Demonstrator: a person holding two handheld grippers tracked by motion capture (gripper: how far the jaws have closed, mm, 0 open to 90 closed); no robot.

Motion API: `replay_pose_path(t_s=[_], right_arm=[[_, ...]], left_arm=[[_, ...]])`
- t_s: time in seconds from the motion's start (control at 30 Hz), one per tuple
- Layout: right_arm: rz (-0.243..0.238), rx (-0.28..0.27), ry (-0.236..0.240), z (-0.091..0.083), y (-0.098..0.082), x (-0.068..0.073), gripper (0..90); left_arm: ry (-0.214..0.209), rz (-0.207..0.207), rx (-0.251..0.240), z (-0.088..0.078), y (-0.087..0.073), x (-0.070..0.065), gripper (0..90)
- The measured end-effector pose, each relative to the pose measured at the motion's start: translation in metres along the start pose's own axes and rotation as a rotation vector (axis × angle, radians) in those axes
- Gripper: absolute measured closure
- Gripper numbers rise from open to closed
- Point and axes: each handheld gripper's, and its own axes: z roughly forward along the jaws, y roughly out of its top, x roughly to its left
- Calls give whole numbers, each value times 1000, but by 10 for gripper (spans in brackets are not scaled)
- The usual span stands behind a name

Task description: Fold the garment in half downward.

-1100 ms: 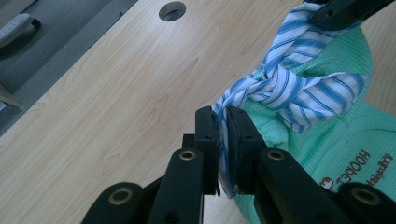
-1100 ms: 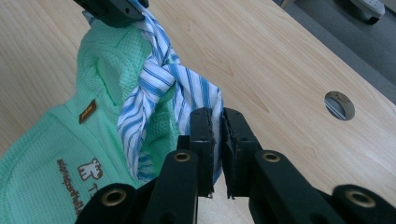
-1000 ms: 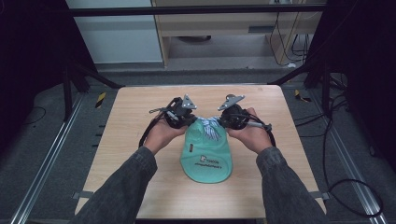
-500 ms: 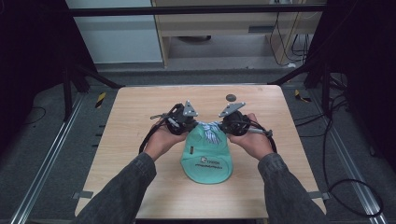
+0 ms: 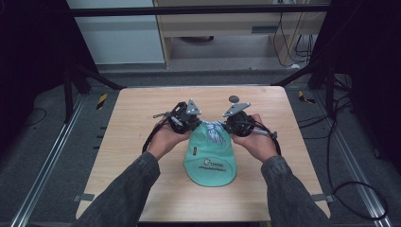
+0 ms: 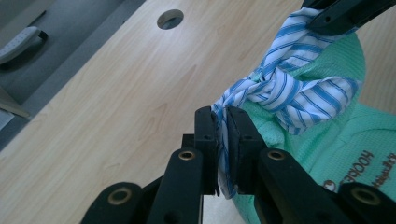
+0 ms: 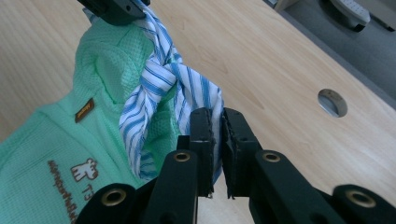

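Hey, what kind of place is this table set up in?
Probably a lab or recording rig: a bare light wooden table inside a dark metal frame, loose black cables across the grey floor.

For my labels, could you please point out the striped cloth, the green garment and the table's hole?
striped cloth (image 6: 280, 91), left gripper view, knot.
green garment (image 5: 210, 163), high view, printed middle.
table's hole (image 7: 332, 102), right gripper view, opening.

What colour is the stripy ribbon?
The ribbon has blue and white stripes, seen best in the left gripper view.
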Motion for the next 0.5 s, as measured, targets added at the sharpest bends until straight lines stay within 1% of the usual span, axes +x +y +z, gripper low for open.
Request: replay_pose_path(t_s=[0.1,0.17,0.23,0.33,0.37,0.4,0.5], right_arm=[[6,-1,-5,2,3,-4,833],[3,2,-6,3,3,-4,832],[-2,1,-4,4,0,-1,832],[-12,2,-3,5,-5,5,831],[-15,1,-2,5,-7,7,831],[-19,1,-1,4,-9,9,830],[-19,-2,-1,3,-15,14,829]], left_arm=[[1,-4,-6,0,1,2,831],[2,6,-1,0,-1,0,829],[1,6,-2,0,-2,-1,828],[-2,3,-8,1,-12,-9,827],[-2,3,-8,1,-12,-9,827],[-4,4,-9,2,-15,-12,827],[-9,6,-14,2,-19,-18,826]])
